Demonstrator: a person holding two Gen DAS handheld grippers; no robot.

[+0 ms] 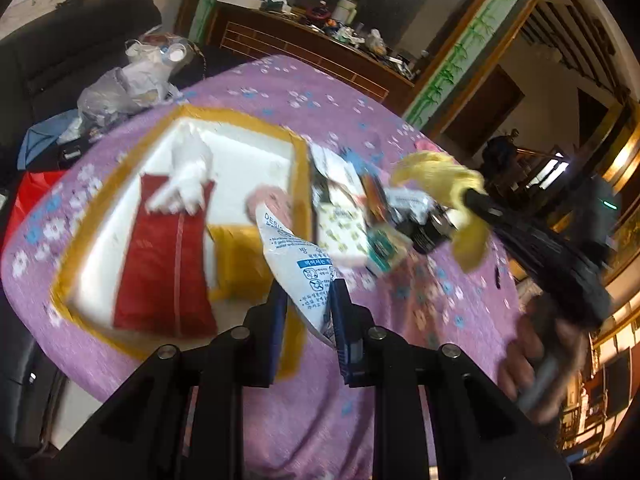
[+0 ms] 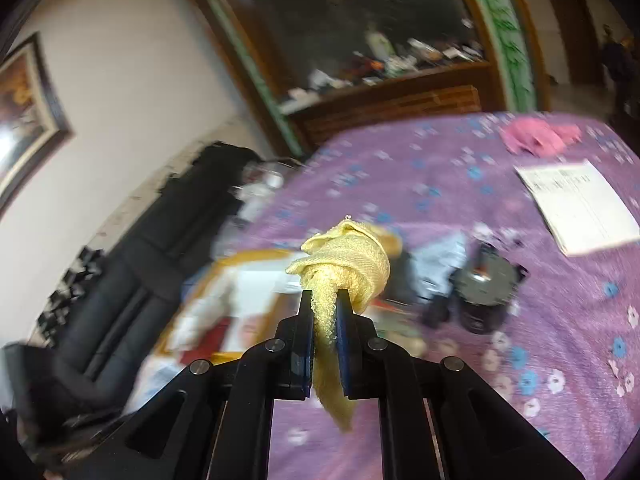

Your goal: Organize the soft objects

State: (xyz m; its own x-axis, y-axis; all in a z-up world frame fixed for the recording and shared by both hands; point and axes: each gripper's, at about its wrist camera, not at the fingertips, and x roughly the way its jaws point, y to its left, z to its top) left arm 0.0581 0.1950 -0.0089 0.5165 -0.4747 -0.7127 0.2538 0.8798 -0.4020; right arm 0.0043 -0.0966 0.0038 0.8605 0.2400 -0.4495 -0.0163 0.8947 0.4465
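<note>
Left wrist view: left gripper [image 1: 308,292] is clamped on a white printed pouch [image 1: 298,256], which hangs out past the fingertips toward 11 o'clock, over the near corner of the white tray [image 1: 256,148] with the yellow rim. Tray already holds a red bag [image 1: 164,268], a white glove [image 1: 190,172] at the bag's 12 o'clock, and a yellow pack [image 1: 238,258] at its 3 o'clock. At 3 o'clock of the tray, a pile sits on the purple cloth [image 1: 400,320]: patterned tissue pack [image 1: 340,232], cards, a dark round item; too blurred to name further. Right gripper [image 1: 472,196] comes in from 3 o'clock with a yellow cloth [image 1: 436,176] pinched at its tip. Right wrist view: right gripper [image 2: 325,300] is closed tight on the yellow cloth [image 2: 348,264], knotted bundle ahead of the tips, tail trailing back to 6 o'clock. Pink cloth [image 2: 536,136] lies at 2 o'clock, far side of the bed, well apart from the tray; white paper sheet [image 2: 580,208] is near it. Judgement: partway done. Three items in, two in the grippers, pink cloth not yet collected.
</note>
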